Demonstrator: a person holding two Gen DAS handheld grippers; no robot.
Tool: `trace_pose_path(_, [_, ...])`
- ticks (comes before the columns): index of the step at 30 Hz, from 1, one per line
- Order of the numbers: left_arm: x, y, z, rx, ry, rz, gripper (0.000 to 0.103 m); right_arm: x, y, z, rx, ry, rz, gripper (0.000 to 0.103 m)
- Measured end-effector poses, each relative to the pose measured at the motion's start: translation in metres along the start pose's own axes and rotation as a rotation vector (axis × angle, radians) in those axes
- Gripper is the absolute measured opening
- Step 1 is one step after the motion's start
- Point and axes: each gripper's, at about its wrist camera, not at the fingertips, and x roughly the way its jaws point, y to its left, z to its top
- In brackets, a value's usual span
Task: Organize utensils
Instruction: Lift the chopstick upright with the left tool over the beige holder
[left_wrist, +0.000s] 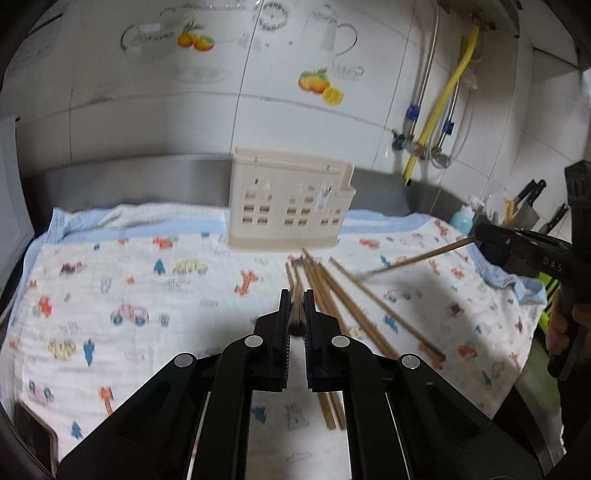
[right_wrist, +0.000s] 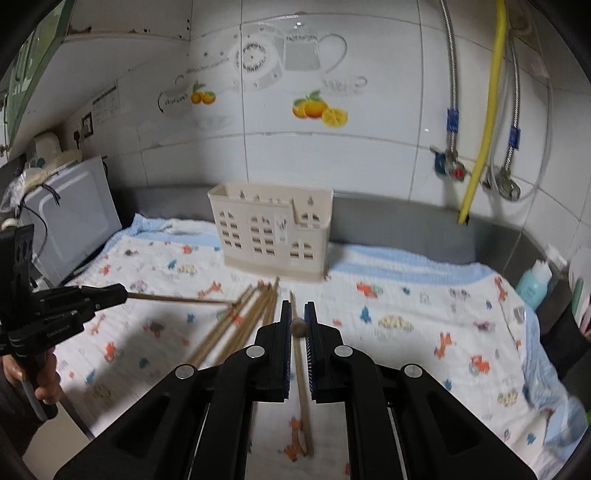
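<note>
A cream utensil holder with window cut-outs stands at the back of a printed cloth; it also shows in the right wrist view. Several wooden chopsticks lie loose on the cloth in front of it. My left gripper is shut on one chopstick, which the right wrist view shows sticking out of it. My right gripper is shut on another chopstick; the left wrist view shows it held above the pile.
The cloth covers a steel counter with a raised back edge. A grey appliance stands at the left. A blue bottle, knives and wall pipes are at the right.
</note>
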Motion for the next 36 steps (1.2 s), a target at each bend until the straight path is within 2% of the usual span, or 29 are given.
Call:
trace_pose_path(5, [0.0, -0.004, 0.027, 0.039, 0.003, 0.01, 0.005, -0.005, -0.007, 0.043, -0.016, -0.03, -0.012, 0.007])
trace_pose_path(14, [0.001, -0.014, 0.066, 0.127, -0.04, 0.032, 0.005, 0.002, -0.015, 0.115, -0.03, -0.095, -0.023, 0.007])
trace_pose_path(22, [-0.002, -0.02, 0.096, 0.171, -0.084, 0.044, 0.005, 0.031, -0.016, 0.165, -0.014, -0.175, -0.04, 0.007])
trace_pose_path(28, [-0.012, -0.023, 0.137, 0.2, -0.164, 0.052, 0.005, 0.06, -0.018, 0.182, 0.013, -0.189, -0.047, 0.007])
trace_pose_path(36, [-0.025, -0.034, 0.196, 0.25, -0.335, 0.094, 0.005, 0.112, -0.025, 0.172, 0.045, -0.102, -0.042, 0.007])
